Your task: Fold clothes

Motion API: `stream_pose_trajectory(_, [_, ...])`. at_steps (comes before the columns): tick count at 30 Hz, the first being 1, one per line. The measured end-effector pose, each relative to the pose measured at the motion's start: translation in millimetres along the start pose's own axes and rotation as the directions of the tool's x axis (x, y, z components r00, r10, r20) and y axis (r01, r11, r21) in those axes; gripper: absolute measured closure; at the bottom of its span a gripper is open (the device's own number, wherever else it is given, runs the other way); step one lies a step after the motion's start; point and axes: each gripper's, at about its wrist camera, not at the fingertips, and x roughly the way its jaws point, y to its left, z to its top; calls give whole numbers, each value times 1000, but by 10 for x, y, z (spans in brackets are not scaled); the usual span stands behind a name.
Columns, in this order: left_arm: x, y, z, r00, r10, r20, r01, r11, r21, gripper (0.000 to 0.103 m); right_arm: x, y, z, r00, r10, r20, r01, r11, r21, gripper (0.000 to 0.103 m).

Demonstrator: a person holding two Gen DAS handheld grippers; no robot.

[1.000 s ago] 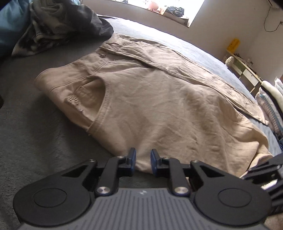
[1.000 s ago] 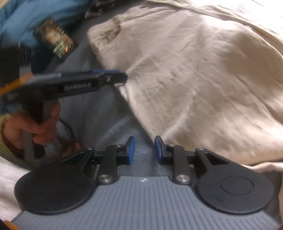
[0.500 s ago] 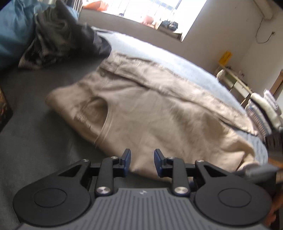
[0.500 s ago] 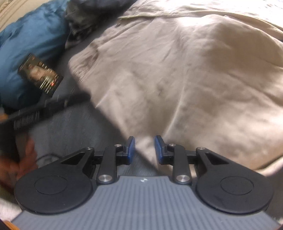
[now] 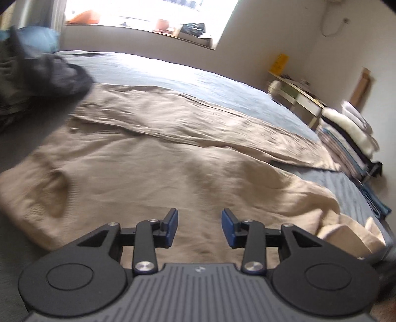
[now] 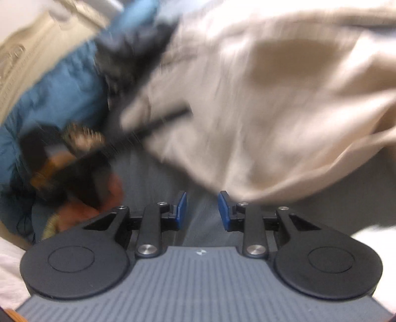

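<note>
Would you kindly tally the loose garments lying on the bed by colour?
Beige trousers: 1
Dark grey garment: 1
Blue garment: 1
Total: 3

A home bedroom: a wide bed (image 5: 198, 71) under a bright window (image 5: 148, 14), folded linens (image 5: 351, 133) stacked beside it.

Bedroom backdrop, sunlight pouring in.
A bright window (image 5: 148, 14) is glowing above the grey-blue bedspread (image 5: 173, 74); a stacked pile of folded linens (image 5: 346, 133) is sitting right.
</note>
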Motion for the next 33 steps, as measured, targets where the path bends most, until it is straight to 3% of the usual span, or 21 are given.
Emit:
stream_pose_trajectory(2, [139,-107,-27,999,-24,-21,25,999,30,63,-347,-59,103,990,-59,125,63,998,-24,71])
stream_pose_trajectory(5, [350,-220,-109,997,-20,-73,24,998,59,63,-806,-259,191,938,-221,268,231,973,-5,68])
stream_pose_trajectory(9, [467,-259,-220,996,16,-92,-10,998,63,63,-1193,-601,130,843,-439,313,434,897,87,60])
stream_pose_trajectory(12, [463,-251,-232,996,14,-92,-9,998,55,63,-1467,-971,-93,786,-542,298,494,840,224,59])
stream_pose_trajectory(15, [469,-241,-216,995,13,-102,-8,999,51,63,-1648,-1329,-299,757,-598,265,503,791,349,59])
stream_pose_trajectory(17, [480,-242,-207,994,15,-106,-9,999,51,63,-1705,-1542,-355,741,-617,265,515,775,367,58])
stream_pose_trajectory(20, [491,-270,-207,994,26,-106,-19,998,67,63,-1626,-1730,-277,744,-603,287,545,796,262,53])
stream_pose_trajectory(22, [496,-296,-208,993,37,-108,-28,996,81,62,-1512,-1801,-157,756,-577,310,571,812,120,51])
stream_pose_trajectory(25, [503,-317,-203,992,48,-113,-38,995,92,62,-1211,-1926,69,782,-565,261,602,794,-84,50])
stream_pose_trajectory(27, [509,-320,-198,992,51,-116,-40,995,89,62,-1076,-2037,208,798,-559,226,593,794,-130,51])
stream_pose_trajectory(29, [513,-324,-196,992,53,-118,-42,995,89,62,-1005,-2123,302,836,-518,184,542,831,-123,51])
stream_pose_trajectory(31, [516,-330,-194,991,56,-119,-45,995,91,62,-975,-2126,294,857,-494,147,511,851,-123,51])
stream_pose_trajectory(32, [517,-333,-193,991,57,-120,-46,995,93,62,-965,-2122,280,864,-486,130,501,857,-123,51])
stream_pose_trajectory(33, [519,-335,-191,991,58,-121,-47,994,94,62,-978,-2084,217,857,-501,124,514,848,-130,51])
